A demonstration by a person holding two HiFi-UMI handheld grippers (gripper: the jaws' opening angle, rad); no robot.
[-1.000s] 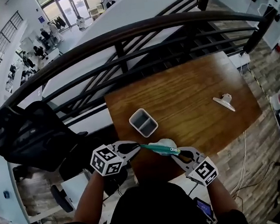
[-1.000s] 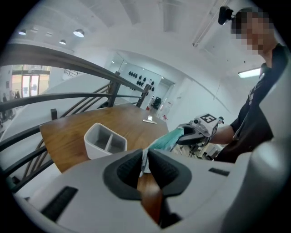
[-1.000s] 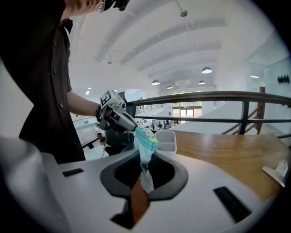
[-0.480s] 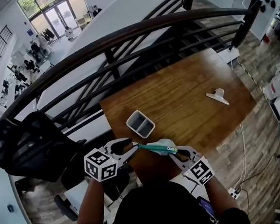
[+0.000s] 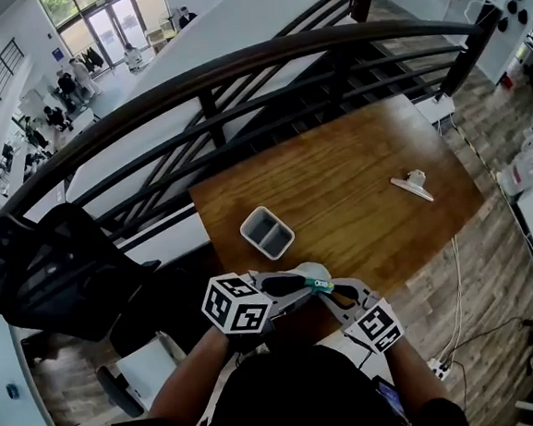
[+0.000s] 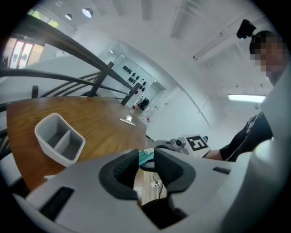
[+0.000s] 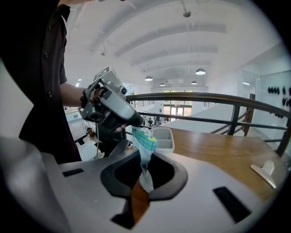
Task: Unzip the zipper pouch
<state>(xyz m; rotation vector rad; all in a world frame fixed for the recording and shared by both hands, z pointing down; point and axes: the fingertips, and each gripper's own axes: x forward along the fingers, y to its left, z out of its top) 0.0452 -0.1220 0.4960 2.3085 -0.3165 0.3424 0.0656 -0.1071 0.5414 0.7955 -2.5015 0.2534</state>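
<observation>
The teal and white zipper pouch [image 5: 307, 277] hangs in the air off the table's near edge. My right gripper [image 5: 335, 291] is shut on one end of it, and in the right gripper view the cloth [image 7: 144, 148] stands up out of the pinched pads. My left gripper [image 5: 298, 288] points right, close up to the pouch. Its jaws have just been closing but still show a gap [image 6: 146, 159]. A teal edge of the pouch [image 6: 145, 156] shows at their tips, and the pads do not press on it.
On the wooden table [image 5: 356, 172] stand a grey two-compartment tray [image 5: 268, 232] near the left edge and a small white clip [image 5: 412, 183] at the right. A dark metal railing [image 5: 236, 80] runs behind the table. A black chair [image 5: 49, 273] is at the left.
The left gripper let go of the pouch's left end, opened, and moved right and up toward the right gripper. The pouch, stretched between both grippers before, now bunches at the right gripper.
</observation>
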